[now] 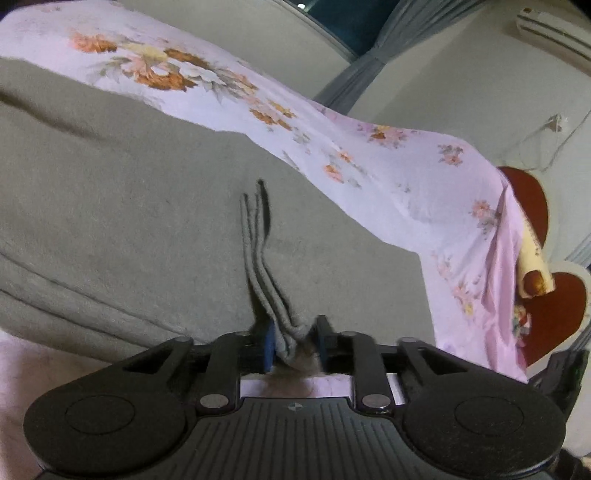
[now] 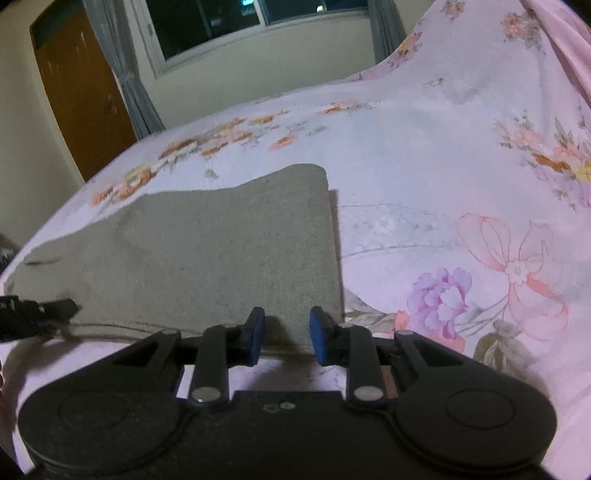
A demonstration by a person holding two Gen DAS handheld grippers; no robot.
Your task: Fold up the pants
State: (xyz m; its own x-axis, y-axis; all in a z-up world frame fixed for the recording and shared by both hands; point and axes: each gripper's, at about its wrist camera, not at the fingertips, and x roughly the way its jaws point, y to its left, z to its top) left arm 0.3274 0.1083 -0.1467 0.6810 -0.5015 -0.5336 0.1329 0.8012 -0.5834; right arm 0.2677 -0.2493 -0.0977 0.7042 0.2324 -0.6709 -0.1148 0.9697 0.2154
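Grey fleece pants [image 1: 129, 206] lie spread on a floral pink bedsheet [image 1: 388, 173]. In the left wrist view my left gripper [image 1: 293, 341] is partly closed, with the pants' grey drawstrings [image 1: 258, 254] bunched between its blue pads. In the right wrist view the pants [image 2: 207, 251] lie flat, folded lengthwise, their straight end edge to the right. My right gripper [image 2: 286, 334] is open and empty, its blue pads over the near edge of the pants. The left gripper [image 2: 40, 314] shows at the far left edge, at the pants' near edge.
The bedsheet [image 2: 443, 206] covers the bed and rises at the right. Red heart-shaped cushions [image 1: 554, 306] lie at the bed's edge. A window [image 2: 258, 22], grey curtain [image 2: 125, 74] and brown door [image 2: 81, 92] stand behind.
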